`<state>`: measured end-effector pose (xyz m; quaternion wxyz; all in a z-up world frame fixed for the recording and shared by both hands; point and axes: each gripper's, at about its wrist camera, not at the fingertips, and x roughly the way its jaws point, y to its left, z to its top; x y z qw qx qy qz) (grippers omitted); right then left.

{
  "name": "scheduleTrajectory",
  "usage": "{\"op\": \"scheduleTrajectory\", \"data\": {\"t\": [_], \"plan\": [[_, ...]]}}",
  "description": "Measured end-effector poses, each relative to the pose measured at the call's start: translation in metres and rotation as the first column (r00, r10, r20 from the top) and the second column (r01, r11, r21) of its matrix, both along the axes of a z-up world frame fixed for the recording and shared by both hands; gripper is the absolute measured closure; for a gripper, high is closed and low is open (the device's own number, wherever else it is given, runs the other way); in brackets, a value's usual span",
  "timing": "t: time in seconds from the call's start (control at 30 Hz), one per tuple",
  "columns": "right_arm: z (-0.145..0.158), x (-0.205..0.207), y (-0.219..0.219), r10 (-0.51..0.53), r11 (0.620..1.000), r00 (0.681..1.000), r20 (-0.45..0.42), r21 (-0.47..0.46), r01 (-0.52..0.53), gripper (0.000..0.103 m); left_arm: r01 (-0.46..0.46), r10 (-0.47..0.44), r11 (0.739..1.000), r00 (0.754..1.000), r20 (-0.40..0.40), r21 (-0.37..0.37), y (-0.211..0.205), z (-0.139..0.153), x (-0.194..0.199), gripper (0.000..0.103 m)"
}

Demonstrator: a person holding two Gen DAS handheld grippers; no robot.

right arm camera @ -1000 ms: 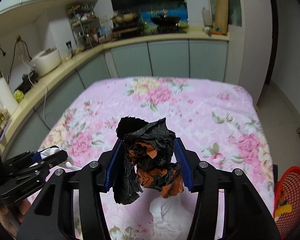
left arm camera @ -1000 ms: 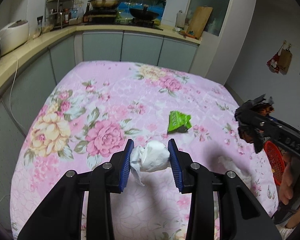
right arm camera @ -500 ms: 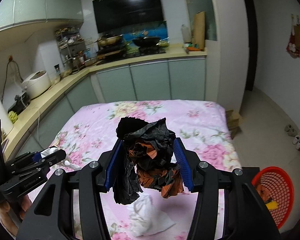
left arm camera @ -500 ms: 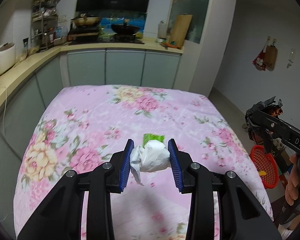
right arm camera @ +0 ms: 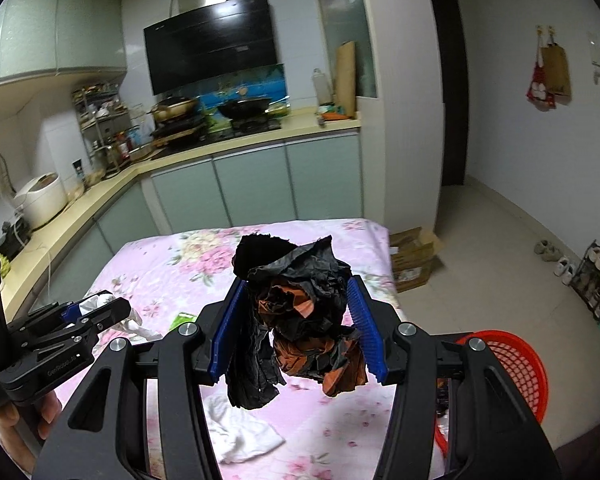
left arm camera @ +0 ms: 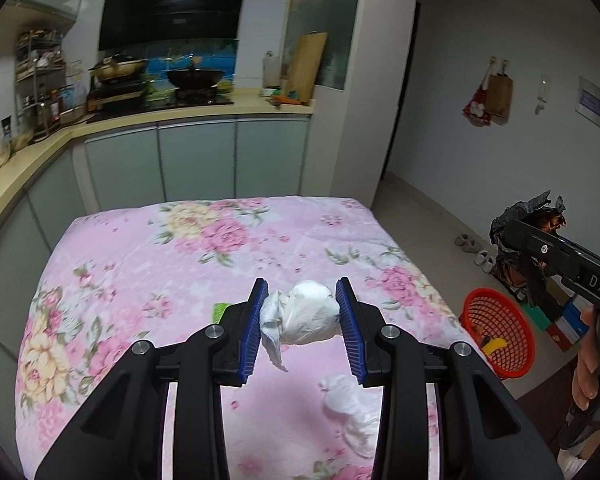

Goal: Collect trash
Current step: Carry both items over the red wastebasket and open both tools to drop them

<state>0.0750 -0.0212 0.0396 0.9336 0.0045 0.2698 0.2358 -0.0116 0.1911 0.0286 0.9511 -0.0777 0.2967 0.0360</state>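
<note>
My left gripper point(left arm camera: 302, 322) is shut on a crumpled white tissue point(left arm camera: 304, 314) and holds it above the pink floral table point(left arm camera: 148, 264). My right gripper point(right arm camera: 298, 330) is shut on a crumpled black and orange wrapper point(right arm camera: 300, 320), also raised above the table. The right gripper shows at the right in the left wrist view point(left arm camera: 540, 240). The left gripper shows at the left in the right wrist view point(right arm camera: 84, 312). A white tissue point(left arm camera: 352, 412) and a green wrapper point(right arm camera: 182, 318) lie on the table. A red basket point(left arm camera: 498, 338) stands on the floor to the right.
Kitchen counter point(left arm camera: 28, 152) with a stove and pans runs behind and left of the table. A cardboard box point(right arm camera: 414, 260) sits on the floor past the table's far right corner. Shoes point(right arm camera: 560, 264) lie by the right wall.
Both grippers have risen and tilted up with their loads still held. The table looks farther below, and the red basket has come more into view.
</note>
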Motion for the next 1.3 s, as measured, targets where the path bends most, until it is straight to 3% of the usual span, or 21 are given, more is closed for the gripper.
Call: {"op": "scheduleTrajectory", "data": {"t": [0.63, 0.97, 1.3], "plan": [[-0.005, 0.005, -0.077, -0.193, 0.980, 0.981, -0.015, 0.041, 0.193, 0.053, 0.195, -0.195, 0.981, 0.981, 0.020, 0.005, -0.073, 0.015, 0.041, 0.069], [-0.012, 0.007, -0.124, -0.315, 0.947, 0.949, -0.036, 0.054, 0.316, 0.053, 0.336, -0.336, 0.941, 0.942, -0.019, 0.040, -0.141, 0.007, 0.074, 0.069], [-0.033, 0.013, -0.172, -0.440, 0.895, 0.893, -0.092, 0.038, 0.444, 0.053, 0.468, -0.463, 0.882, 0.883, -0.082, 0.059, -0.209, -0.017, 0.101, 0.069]]}}
